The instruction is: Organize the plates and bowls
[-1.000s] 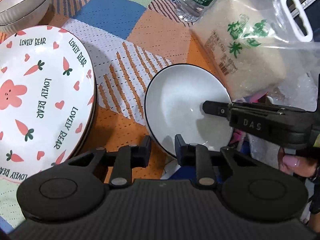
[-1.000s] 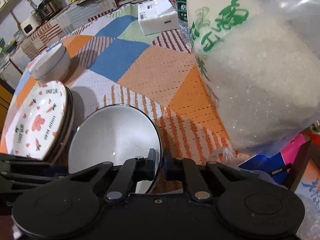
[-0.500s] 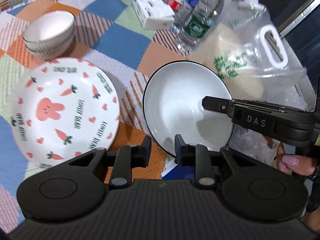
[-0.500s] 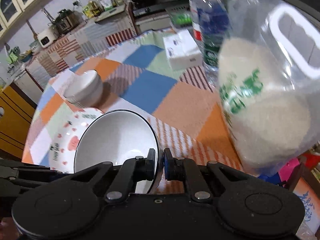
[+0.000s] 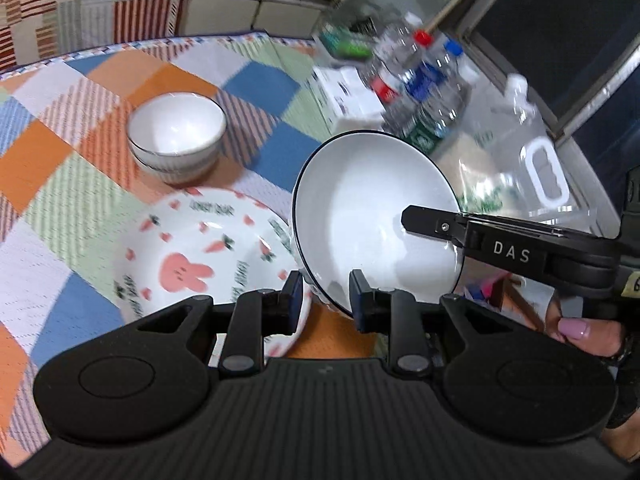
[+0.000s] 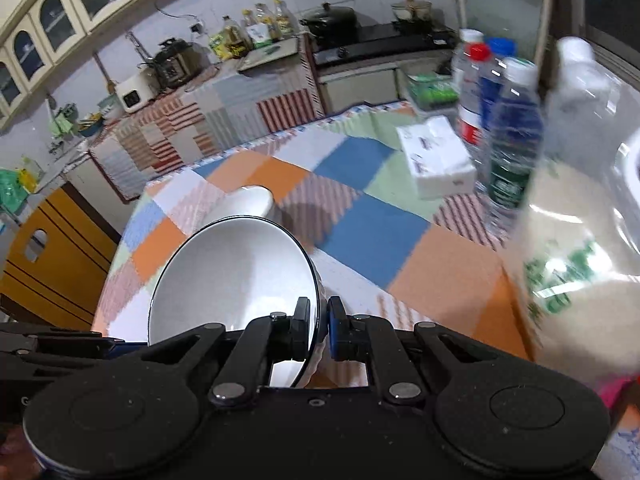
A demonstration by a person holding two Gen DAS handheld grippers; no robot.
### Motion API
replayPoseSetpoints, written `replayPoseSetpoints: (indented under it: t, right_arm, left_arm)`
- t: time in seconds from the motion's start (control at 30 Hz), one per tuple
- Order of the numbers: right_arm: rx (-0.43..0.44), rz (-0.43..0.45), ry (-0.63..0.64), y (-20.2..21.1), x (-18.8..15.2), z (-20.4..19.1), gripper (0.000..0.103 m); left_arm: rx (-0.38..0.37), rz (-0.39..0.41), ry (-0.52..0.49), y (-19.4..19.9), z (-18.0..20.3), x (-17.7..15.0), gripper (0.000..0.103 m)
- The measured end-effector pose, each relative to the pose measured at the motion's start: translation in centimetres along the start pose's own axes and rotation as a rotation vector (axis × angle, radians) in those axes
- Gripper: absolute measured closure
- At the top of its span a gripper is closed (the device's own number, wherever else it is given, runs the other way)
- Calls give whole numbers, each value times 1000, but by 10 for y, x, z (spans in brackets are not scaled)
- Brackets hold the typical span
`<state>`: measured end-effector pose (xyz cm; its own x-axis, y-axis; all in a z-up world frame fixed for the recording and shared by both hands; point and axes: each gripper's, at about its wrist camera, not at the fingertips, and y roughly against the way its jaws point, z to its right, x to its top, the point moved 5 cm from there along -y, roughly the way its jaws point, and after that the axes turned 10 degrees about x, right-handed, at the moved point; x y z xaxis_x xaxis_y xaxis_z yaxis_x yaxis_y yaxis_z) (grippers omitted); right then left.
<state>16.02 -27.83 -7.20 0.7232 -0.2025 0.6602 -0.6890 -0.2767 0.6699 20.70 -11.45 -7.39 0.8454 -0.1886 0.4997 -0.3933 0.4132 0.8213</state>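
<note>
A white bowl with a dark rim [image 5: 372, 216] hangs tilted in the air above the table; it also shows in the right wrist view [image 6: 228, 276]. My right gripper [image 6: 319, 334] is shut on its rim. My left gripper [image 5: 325, 300] has its jaws on either side of the bowl's lower edge with a visible gap, so it is open. A stack of bunny-and-carrot plates [image 5: 200, 256] lies below left. Two stacked white bowls [image 5: 176, 136] stand behind the plates and show in the right wrist view [image 6: 250, 202].
A clear bag of rice with a handle [image 5: 532, 176] and several water bottles [image 5: 420, 92] stand at the right. A tissue pack [image 6: 436, 158] lies near the bottles. A kitchen counter [image 6: 260, 92] lies beyond the checked tablecloth [image 6: 380, 232].
Both grippers have risen with the white bowl, lifting it off the tablecloth. The plates and stacked bowls now lie lower and farther away in view.
</note>
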Motion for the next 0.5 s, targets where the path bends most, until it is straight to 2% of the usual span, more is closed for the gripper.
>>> replayPoseSetpoints:
  t: [0.33, 0.43, 0.5]
  right_arm:
    - [77, -5, 118, -52, 59, -49, 90]
    - [134, -33, 81, -81, 79, -50, 90]
    - [150, -46, 90, -100, 89, -52, 90]
  left_arm:
    - [58, 59, 72, 4, -64, 55, 79]
    - [81, 73, 102, -5, -86, 70, 79]
    - [97, 53, 82, -17, -96, 79, 80]
